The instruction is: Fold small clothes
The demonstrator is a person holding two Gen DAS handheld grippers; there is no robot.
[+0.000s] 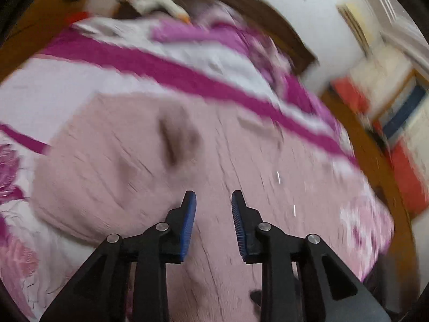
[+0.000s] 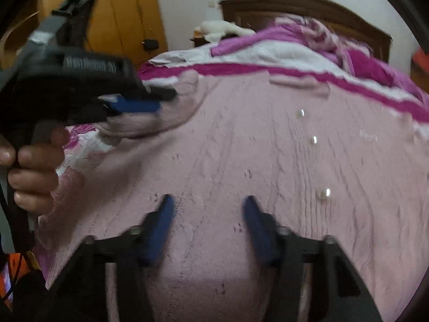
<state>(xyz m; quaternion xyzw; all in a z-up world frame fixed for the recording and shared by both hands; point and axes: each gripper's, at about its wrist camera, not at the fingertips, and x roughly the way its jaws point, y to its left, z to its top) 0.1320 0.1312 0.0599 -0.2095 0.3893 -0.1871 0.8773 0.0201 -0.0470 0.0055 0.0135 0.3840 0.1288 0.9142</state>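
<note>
A pink knitted cardigan (image 2: 241, 161) lies spread flat on the bed (image 2: 281, 51), over a white bedspread (image 1: 187, 53) with magenta stripes. Pearl-like buttons (image 2: 323, 193) run in a line down the cardigan, toward the dark wooden headboard (image 2: 308, 8). The right gripper (image 2: 206, 201) hovers over the cardigan's lower part with its blue-padded fingers (image 2: 161, 222) spread wide apart and holding nothing; knit fabric shows between them. The left gripper (image 1: 214, 198) is likewise above the cardigan, its fingers (image 1: 189, 222) parted by a moderate gap with only fabric visible beyond them, gripping nothing. In the right wrist view the left gripper (image 2: 139, 106) appears at the cardigan's left edge, near a folded-in sleeve (image 2: 161, 112); whether it touches the sleeve cannot be determined because of motion blur. The person's left hand (image 2: 32, 166) grips that tool's handle. A white plush toy (image 2: 222, 28) rests beside the headboard. An orange wooden door (image 2: 107, 13) stands to the left of the headboard.
</note>
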